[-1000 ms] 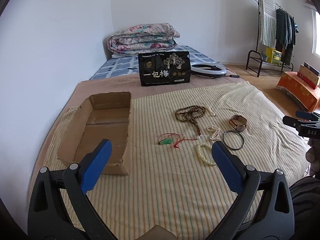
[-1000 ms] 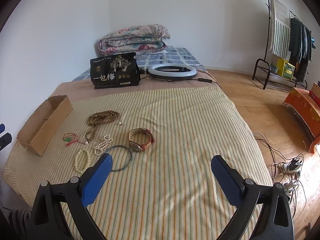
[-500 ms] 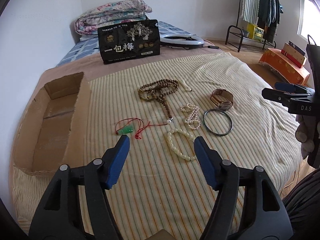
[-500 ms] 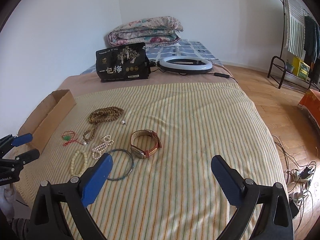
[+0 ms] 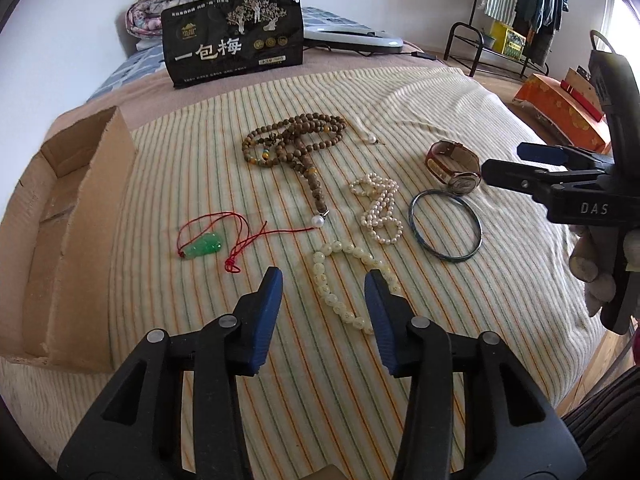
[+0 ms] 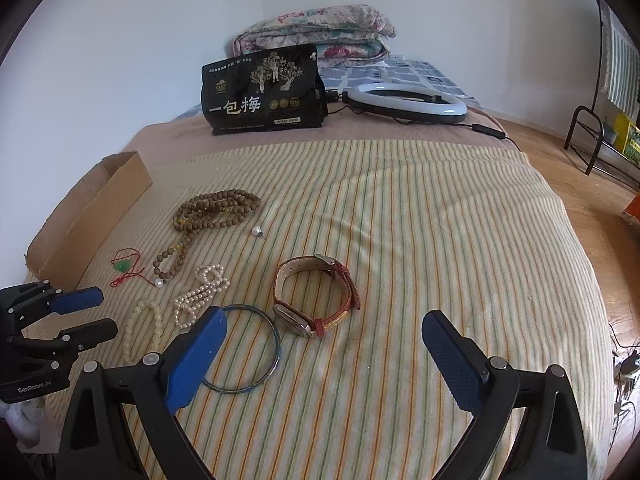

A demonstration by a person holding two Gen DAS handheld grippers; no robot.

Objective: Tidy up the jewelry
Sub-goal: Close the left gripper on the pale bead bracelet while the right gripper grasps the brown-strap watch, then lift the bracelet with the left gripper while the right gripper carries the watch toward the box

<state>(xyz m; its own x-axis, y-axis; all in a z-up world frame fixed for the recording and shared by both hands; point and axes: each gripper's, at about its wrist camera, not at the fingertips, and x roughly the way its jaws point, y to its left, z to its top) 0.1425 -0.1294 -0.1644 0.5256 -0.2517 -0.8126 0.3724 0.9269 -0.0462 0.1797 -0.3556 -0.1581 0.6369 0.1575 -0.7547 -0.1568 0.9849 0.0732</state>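
On the bed (image 5: 400, 360), all the jewelry lies loose beside my empty cardboard box (image 5: 60, 240). My left gripper (image 5: 324, 276) is closing over the cream bead bracelet (image 5: 336, 280), gripping nothing; right gripper (image 6: 320, 328) gapes empty. Everything remains unsorted.

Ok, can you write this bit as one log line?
left tool: closing, above cream bead bracelet, nothing gripped | right tool: open, empty | cardboard box: no jewelry visible inside
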